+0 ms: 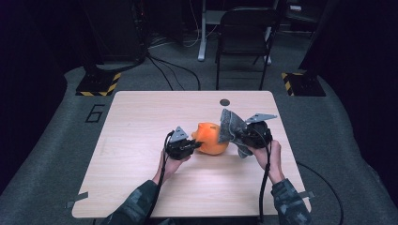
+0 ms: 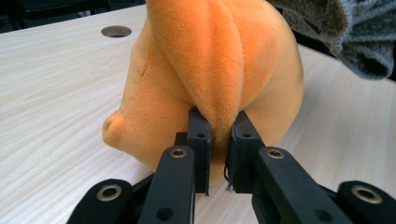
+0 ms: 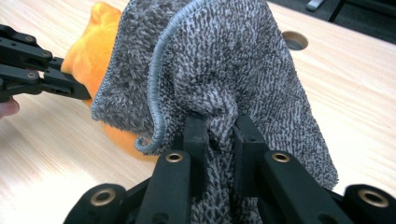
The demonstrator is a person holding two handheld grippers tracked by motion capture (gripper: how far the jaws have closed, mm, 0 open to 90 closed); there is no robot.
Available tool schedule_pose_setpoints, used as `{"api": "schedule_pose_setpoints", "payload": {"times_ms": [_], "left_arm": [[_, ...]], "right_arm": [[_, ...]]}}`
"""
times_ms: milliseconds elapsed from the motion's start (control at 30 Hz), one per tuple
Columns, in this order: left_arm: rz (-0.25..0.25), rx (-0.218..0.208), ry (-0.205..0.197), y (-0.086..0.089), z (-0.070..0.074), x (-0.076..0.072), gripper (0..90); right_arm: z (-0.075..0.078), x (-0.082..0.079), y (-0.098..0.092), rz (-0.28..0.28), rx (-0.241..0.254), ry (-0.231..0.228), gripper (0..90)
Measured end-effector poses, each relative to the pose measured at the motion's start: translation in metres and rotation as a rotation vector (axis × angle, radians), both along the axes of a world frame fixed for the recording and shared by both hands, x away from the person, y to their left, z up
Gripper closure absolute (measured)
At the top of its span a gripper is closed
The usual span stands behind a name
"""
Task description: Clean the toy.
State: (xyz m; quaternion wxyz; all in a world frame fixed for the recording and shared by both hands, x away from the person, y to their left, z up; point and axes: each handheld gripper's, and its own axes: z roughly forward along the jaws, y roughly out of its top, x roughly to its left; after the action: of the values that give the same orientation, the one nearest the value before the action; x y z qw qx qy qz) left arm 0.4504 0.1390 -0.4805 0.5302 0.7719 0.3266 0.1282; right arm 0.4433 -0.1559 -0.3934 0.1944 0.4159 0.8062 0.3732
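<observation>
An orange plush toy (image 1: 210, 139) lies near the middle of the light wooden table (image 1: 141, 140). My left gripper (image 1: 197, 145) sits at its left side, shut on a fold of the orange plush toy (image 2: 219, 84); the pads pinch the fabric. A grey towel (image 1: 232, 127) hangs bunched just right of the toy, lifted off the table. My right gripper (image 1: 241, 137) is shut on the grey towel (image 3: 219, 79), with cloth squeezed between its jaws. In the right gripper view the orange plush toy (image 3: 88, 46) and the left gripper (image 3: 77, 91) lie behind the towel.
A round cable hole (image 1: 225, 102) sits near the table's far edge. A black chair (image 1: 244, 33) stands beyond the table on the grey floor. Bare wood stretches left of the toy and along the near edge.
</observation>
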Motion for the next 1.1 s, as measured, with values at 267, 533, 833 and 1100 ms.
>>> {"api": "schedule_pose_setpoints", "payload": {"times_ms": [267,533,833,1100], "left_arm": [[0.031,-0.06,0.052,0.006,0.008,0.001,81.9],[0.036,-0.058,0.066,0.006,0.01,0.0,81.8],[0.022,-0.056,0.096,0.004,0.008,0.001,81.9],[0.005,-0.052,0.16,0.005,-0.001,0.006,81.8]], "right_arm": [[0.015,-0.014,0.024,0.059,-0.014,-0.042,78.6],[0.013,-0.022,0.055,0.116,-0.06,-0.042,78.6],[-0.005,-0.026,0.093,0.156,-0.182,-0.106,78.6],[-0.024,-0.013,0.085,0.13,-0.197,-0.063,78.7]]}}
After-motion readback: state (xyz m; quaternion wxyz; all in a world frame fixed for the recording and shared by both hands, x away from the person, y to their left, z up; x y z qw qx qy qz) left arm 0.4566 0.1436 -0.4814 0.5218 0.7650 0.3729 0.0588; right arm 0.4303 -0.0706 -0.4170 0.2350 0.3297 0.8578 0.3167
